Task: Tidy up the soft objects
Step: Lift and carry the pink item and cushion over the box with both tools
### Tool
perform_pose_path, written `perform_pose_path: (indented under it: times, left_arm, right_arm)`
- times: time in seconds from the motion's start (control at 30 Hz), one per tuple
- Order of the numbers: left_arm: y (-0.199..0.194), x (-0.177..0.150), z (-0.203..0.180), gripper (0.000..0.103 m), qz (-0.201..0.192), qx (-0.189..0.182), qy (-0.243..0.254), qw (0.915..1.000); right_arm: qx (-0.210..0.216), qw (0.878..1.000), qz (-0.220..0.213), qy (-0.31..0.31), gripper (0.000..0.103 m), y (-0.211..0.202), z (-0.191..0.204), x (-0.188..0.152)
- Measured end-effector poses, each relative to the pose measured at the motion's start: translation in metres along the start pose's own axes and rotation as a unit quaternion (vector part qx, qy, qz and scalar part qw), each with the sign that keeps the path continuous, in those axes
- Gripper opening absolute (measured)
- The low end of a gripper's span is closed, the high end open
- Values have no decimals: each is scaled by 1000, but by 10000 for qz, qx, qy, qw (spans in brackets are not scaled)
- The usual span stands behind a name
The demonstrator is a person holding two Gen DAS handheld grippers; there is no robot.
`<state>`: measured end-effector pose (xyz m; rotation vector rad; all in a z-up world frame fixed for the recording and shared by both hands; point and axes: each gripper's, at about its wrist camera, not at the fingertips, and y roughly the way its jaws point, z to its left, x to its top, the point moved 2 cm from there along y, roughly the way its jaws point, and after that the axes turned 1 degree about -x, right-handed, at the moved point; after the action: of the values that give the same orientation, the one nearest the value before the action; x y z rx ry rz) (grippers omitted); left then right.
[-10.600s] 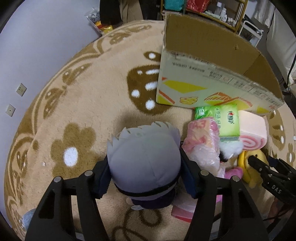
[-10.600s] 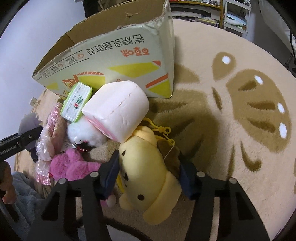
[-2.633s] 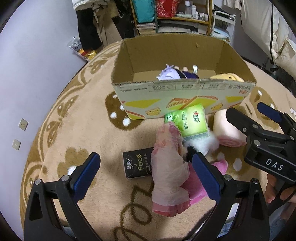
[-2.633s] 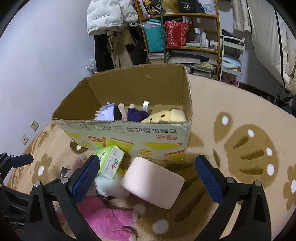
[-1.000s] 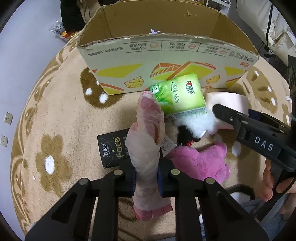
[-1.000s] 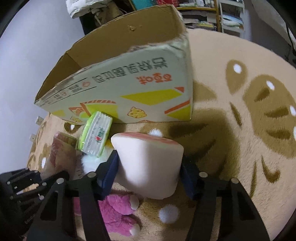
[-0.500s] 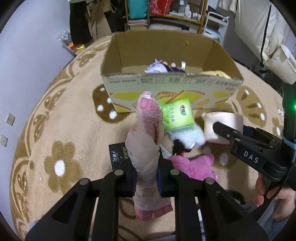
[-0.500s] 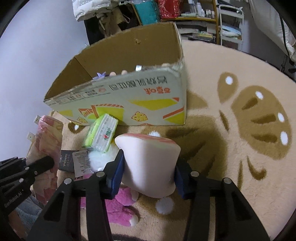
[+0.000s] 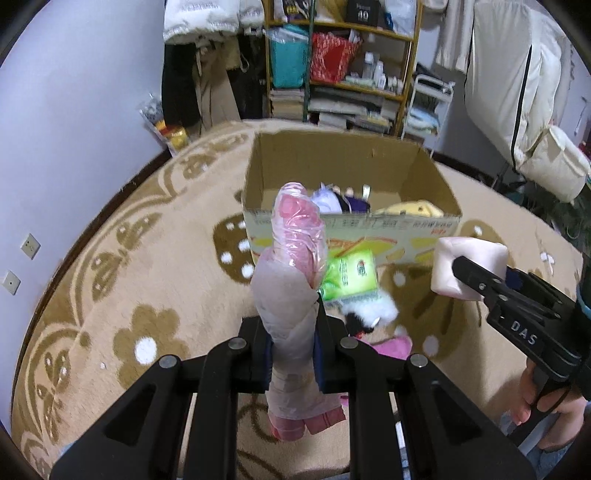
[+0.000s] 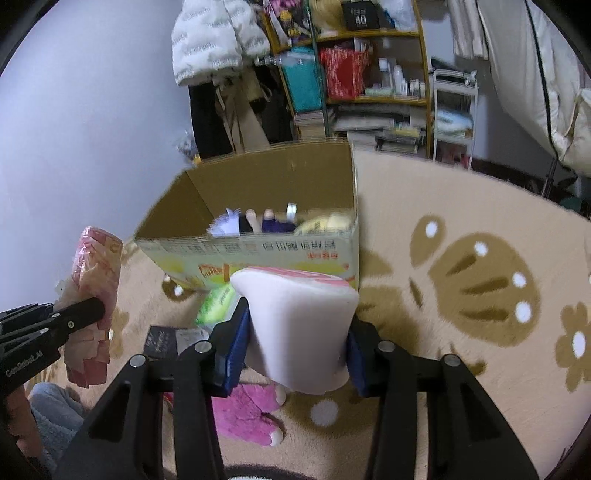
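My left gripper (image 9: 291, 347) is shut on a pink plastic-wrapped bundle (image 9: 295, 251) that stands up between its pads, lifted over the rug. My right gripper (image 10: 295, 347) is shut on a pink-and-white roll-cake cushion (image 10: 299, 314), its pads pressing the sides, also lifted. Ahead of both stands an open cardboard box (image 9: 354, 225) with a purple-haired doll (image 9: 328, 201) and a yellow plush (image 9: 406, 210) inside. On the rug before the box lie a green tissue pack (image 9: 349, 275), a white fluffy toy (image 9: 369, 310), a pink plush (image 10: 243, 413) and a black pack (image 10: 162, 343).
A round beige rug (image 9: 129, 258) with brown patterns covers the floor. Behind the box stand a cluttered shelf (image 9: 343, 66) and hanging clothes (image 9: 207, 22); a wall (image 9: 74, 110) runs along the left. A person's hand (image 9: 546, 406) holds the right gripper's handle.
Both grippers have risen from the rug with their loads, and the views have tilted up so the box's inside and the shelf show. The right jaws have squeezed the cushion tighter.
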<state>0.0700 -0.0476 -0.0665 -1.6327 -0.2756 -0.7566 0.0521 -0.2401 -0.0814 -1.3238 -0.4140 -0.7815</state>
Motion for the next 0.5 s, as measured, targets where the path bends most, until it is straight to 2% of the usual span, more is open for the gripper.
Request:
perform_pose_path:
  times: [0.3,0.5]
  left_arm:
    - [-26,10,3,16,-657,-35,-104,9978]
    - [-35,24,7,16,-983,-15,-198,9950]
  right_arm:
    - [-19,9961,-845,-265,48,-39,12,23]
    - [10,9933,-1111,-313,48,-47,16,31]
